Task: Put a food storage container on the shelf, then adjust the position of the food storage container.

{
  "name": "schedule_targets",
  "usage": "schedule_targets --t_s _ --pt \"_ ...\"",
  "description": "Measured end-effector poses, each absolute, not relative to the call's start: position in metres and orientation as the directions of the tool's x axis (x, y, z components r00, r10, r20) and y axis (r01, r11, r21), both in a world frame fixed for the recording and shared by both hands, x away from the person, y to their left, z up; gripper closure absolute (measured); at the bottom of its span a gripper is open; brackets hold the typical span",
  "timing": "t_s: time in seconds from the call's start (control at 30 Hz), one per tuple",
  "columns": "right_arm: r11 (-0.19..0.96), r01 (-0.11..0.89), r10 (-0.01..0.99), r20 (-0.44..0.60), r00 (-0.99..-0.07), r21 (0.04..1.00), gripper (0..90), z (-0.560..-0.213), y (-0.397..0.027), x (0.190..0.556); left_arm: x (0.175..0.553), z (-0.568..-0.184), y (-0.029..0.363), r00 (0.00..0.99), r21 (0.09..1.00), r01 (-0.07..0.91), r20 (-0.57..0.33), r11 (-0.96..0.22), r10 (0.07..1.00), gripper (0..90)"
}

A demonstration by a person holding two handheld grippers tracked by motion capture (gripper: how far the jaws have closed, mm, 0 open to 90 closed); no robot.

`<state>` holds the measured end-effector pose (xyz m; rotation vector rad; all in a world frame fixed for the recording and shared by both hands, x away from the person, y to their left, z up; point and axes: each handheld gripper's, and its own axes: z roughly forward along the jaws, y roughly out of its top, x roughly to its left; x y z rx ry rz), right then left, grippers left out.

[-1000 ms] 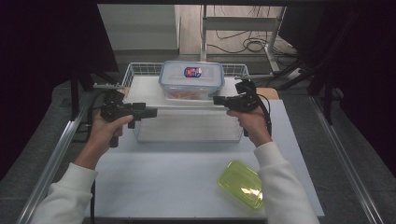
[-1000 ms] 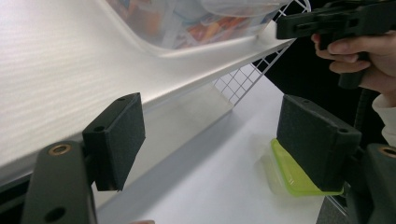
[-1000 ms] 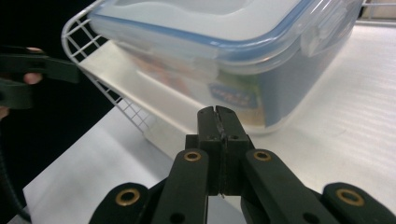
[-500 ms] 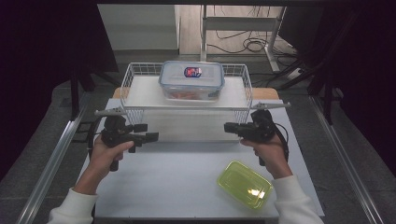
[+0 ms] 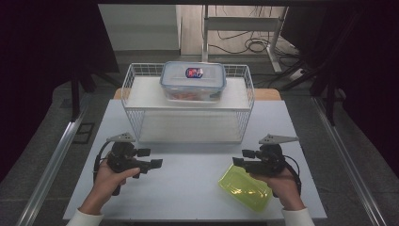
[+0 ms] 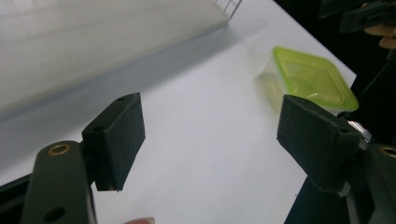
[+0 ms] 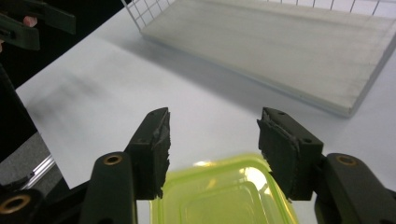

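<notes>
In the high view, a person is holding the left tongs at about 8 o'clock on the white counter and the right tongs at about 4 o'clock, both pointing inward toward each other. The green-lidded box is lying on the counter just under and beside the right tongs, toward 5 o'clock. A wire basket is standing at 12 o'clock, and a clear container with a blue rim is sitting on the shelf inside it.

In the left gripper view, the left tongs are standing wide with nothing but bare counter between them. The green-lidded box is lying at 2 o'clock, well apart from them, with the other hand's tongs at the top right corner.

In the right gripper view, the right tongs are gaping, having just been opening, with nothing gripped. The green-lidded box is lying at 6 o'clock just below them, its lid shining. The basket's shelf is stretching across 1 o'clock.
</notes>
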<state>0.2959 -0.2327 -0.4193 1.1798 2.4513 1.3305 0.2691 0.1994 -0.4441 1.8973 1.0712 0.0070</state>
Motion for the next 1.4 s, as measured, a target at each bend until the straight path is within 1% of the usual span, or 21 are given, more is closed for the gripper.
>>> schedule_targets --t_s 0.03,0.1,0.17,0.23,0.37,0.63,0.83,0.93,0.97,1.03,1.1,1.2,1.23,1.27,1.3,1.4 --pt "0.320 0.584 0.680 0.248 -0.690 0.746 40.5 -0.422 -0.237 0.293 0.265 -0.450 0.201 0.610 0.709 0.677 -0.391 -0.197 0.689 22.7" --pt "0.320 0.585 0.680 0.250 -0.689 0.745 39.7 -0.424 -0.238 0.291 0.263 -0.454 0.201 0.599 0.703 0.684 -0.389 -0.195 0.700 22.7" --pt "0.315 0.602 0.683 0.266 -0.681 0.734 37.4 -0.431 -0.245 0.286 0.258 -0.468 0.201 0.582 0.673 0.710 -0.397 -0.207 0.710 22.8" --pt "0.319 0.607 0.691 0.259 -0.675 0.728 37.2 -0.433 -0.249 0.284 0.256 -0.476 0.201 0.570 0.661 0.719 -0.380 -0.217 0.729 22.9" --pt "0.298 0.617 0.710 0.263 -0.654 0.728 37.2 -0.433 -0.259 0.278 0.255 -0.481 0.200 0.570 0.652 0.723 -0.378 -0.227 0.729 22.9" --pt "0.305 0.641 0.725 0.265 -0.636 0.704 37.1 -0.444 -0.273 0.274 0.257 -0.484 0.202 0.574 0.648 0.722 -0.368 -0.240 0.731 22.8" --pt "0.265 0.662 0.765 0.265 -0.587 0.701 37.5 -0.446 -0.286 0.276 0.257 -0.486 0.203 0.571 0.647 0.723 -0.362 -0.243 0.737 22.6" --pt "0.264 0.662 0.776 0.252 -0.578 0.702 41.2 -0.445 -0.293 0.271 0.257 -0.486 0.202 0.572 0.646 0.723 -0.363 -0.245 0.735 22.2" --pt "0.256 0.667 0.783 0.255 -0.568 0.700 45.0 -0.445 -0.298 0.265 0.257 -0.487 0.202 0.573 0.646 0.723 -0.362 -0.245 0.735 22.2" --pt "0.254 0.668 0.789 0.249 -0.561 0.700 46.7 -0.445 -0.302 0.262 0.258 -0.487 0.201 0.575 0.643 0.724 -0.359 -0.252 0.736 22.1" --pt "0.246 0.676 0.814 0.231 -0.534 0.695 50.5 -0.447 -0.310 0.255 0.258 -0.488 0.202 0.575 0.642 0.724 -0.359 -0.252 0.735 22.1" --pt "0.219 0.701 0.835 0.242 -0.494 0.678 55.7 -0.451 -0.324 0.244 0.258 -0.488 0.203 0.575 0.642 0.724 -0.362 -0.251 0.734 21.9" --pt "0.214 0.718 0.844 0.245 -0.477 0.663 60.4 -0.455 -0.334 0.237 0.258 -0.488 0.203 0.575 0.643 0.724 -0.363 -0.250 0.733 21.8" --pt "0.214 0.718 0.844 0.245 -0.477 0.663 60.4 -0.455 -0.334 0.237 0.258 -0.488 0.204 0.575 0.643 0.724 -0.365 -0.248 0.732 21.8" --pt "0.210 0.723 0.847 0.247 -0.471 0.658 62.7 -0.456 -0.336 0.235 0.258 -0.488 0.204 0.572 0.643 0.726 -0.368 -0.244 0.733 21.8" --pt "0.236 0.750 0.864 0.219 -0.453 0.618 73.2 -0.463 -0.342 0.230 0.259 -0.488 0.204 0.573 0.641 0.726 -0.365 -0.249 0.734 21.7"
